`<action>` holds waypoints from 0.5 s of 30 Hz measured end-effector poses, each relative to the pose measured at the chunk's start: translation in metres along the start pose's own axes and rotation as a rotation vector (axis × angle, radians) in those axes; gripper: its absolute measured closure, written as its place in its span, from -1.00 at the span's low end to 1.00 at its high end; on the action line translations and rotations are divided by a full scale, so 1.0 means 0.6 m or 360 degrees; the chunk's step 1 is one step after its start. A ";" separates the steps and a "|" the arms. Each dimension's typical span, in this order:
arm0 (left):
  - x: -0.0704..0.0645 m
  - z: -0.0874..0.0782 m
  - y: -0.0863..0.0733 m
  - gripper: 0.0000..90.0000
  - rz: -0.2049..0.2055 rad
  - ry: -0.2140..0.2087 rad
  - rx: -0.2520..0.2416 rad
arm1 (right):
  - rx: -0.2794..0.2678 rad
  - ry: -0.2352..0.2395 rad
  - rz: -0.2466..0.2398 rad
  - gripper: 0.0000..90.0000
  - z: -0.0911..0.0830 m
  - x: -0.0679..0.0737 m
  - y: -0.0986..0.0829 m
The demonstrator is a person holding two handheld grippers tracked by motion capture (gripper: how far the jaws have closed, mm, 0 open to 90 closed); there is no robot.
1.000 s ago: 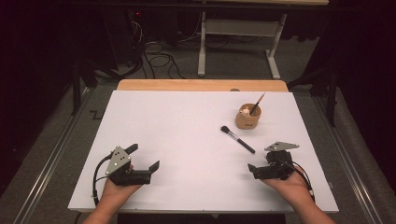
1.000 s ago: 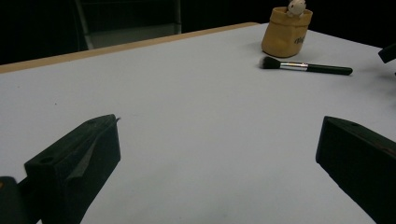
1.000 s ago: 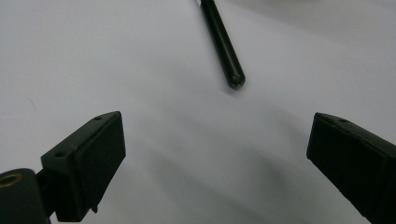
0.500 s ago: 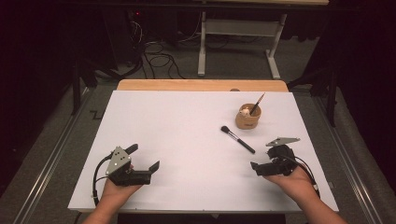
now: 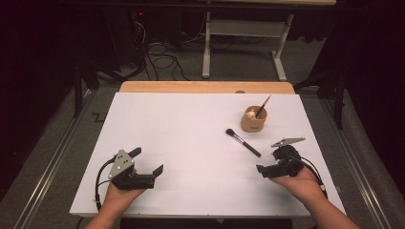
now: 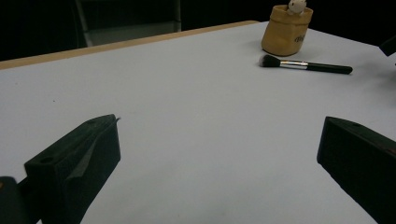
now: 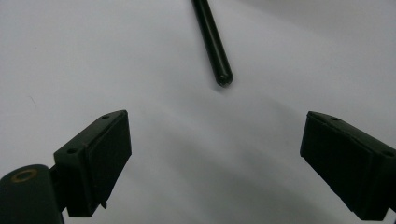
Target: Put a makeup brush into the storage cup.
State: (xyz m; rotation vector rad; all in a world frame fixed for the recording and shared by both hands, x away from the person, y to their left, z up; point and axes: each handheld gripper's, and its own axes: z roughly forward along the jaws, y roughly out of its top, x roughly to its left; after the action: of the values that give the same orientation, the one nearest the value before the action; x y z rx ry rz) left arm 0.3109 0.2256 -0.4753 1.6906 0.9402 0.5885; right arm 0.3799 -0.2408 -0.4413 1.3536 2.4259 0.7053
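Left gripper (image 5: pixel 148 162): one, held in the person's left hand (image 5: pixel 117 198) near the front left corner of the table (image 5: pixel 181 124); jaws spread wide, holding nothing, touching nothing.

Right gripper (image 5: pixel 269 162): one, held in the right hand (image 5: pixel 301 183) near the front right corner; jaws likewise spread wide and empty, pointed at the handle end of the brush, just short of it, no contact.

Makeup brush (image 5: pixel 243 142): one, black handle, dark bristle head, lying flat right of centre, handle end toward the right gripper (image 7: pixel 212 135), bristles toward the table's middle. Seen in the right gripper view as a handle tip (image 7: pixel 215 51) ahead of the open jaws.

Holder (image 5: pixel 253 119): one, tan cup, near the back right, just beyond the brush, apart from it; one thin brush (image 5: pixel 262 106) leaning inside.

Open room: white surface bare across the centre, left half and back left corner; wooden strip (image 5: pixel 205 87) along the back edge.
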 end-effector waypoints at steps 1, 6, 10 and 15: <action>0.000 0.000 0.000 -0.99 0.0003 0.0000 0.0001 | 0.0009 0.0003 -0.0003 -0.77 0.000 0.000 0.002; 0.001 0.001 -0.001 -0.99 0.0004 -0.0005 0.0011 | 0.0057 0.0017 -0.0017 -0.70 0.000 -0.001 0.007; 0.001 0.001 -0.001 -1.00 0.0005 -0.0006 0.0010 | 0.0084 0.0024 -0.0018 -0.68 0.001 -0.002 0.011; 0.000 0.001 0.000 -0.99 0.0005 -0.0007 0.0005 | 0.0109 0.0014 -0.0030 -0.67 0.001 -0.004 0.016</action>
State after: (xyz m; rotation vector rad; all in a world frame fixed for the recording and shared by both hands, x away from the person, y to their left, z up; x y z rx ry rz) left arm 0.3112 0.2255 -0.4757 1.6959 0.9364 0.5854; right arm 0.3881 -0.2385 -0.4366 1.3536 2.4874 0.6300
